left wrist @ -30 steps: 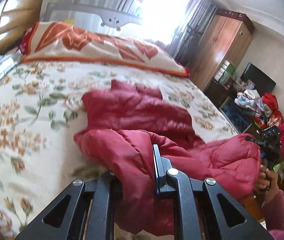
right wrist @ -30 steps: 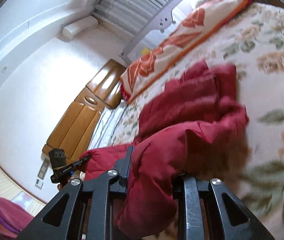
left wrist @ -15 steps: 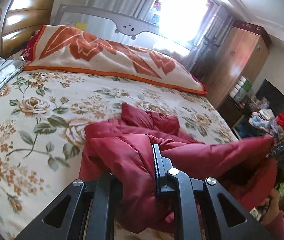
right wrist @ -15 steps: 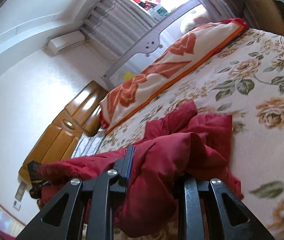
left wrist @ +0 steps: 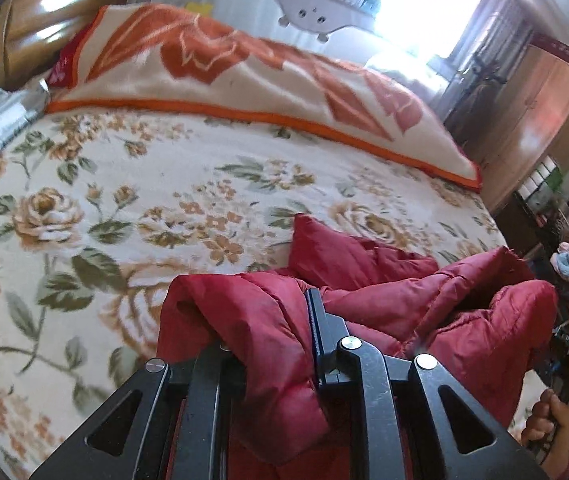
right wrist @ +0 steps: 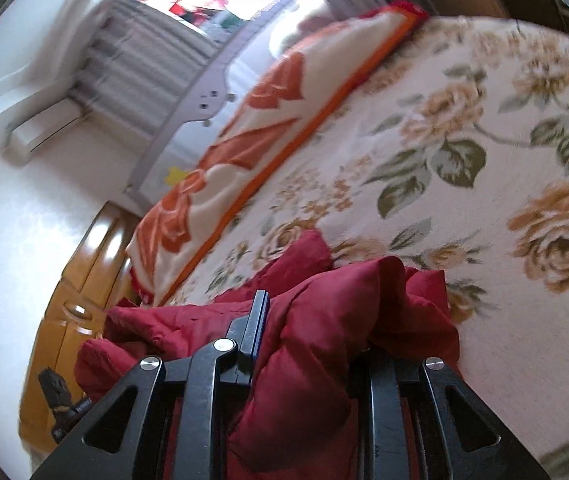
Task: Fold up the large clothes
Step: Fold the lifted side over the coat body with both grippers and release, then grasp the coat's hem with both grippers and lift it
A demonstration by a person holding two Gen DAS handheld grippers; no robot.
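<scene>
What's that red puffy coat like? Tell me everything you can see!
The red coat is puffy and quilted, with shiny, slippery-looking cloth. It lies crumpled in folds on the flowery bedspread, part of it lifted. The left gripper pinches one bunch of it, though its jaws are opening a little, and the right gripper pinches another bunch.

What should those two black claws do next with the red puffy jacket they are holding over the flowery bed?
Probably lower the red jacket onto the bare floral bedspread ahead and pull the two grips apart. Both the left gripper and the right gripper pinch bunched fabric, and the left's jaws are opening slightly; the jacket sags crumpled between them, so it needs spreading flat before any fold.
</scene>
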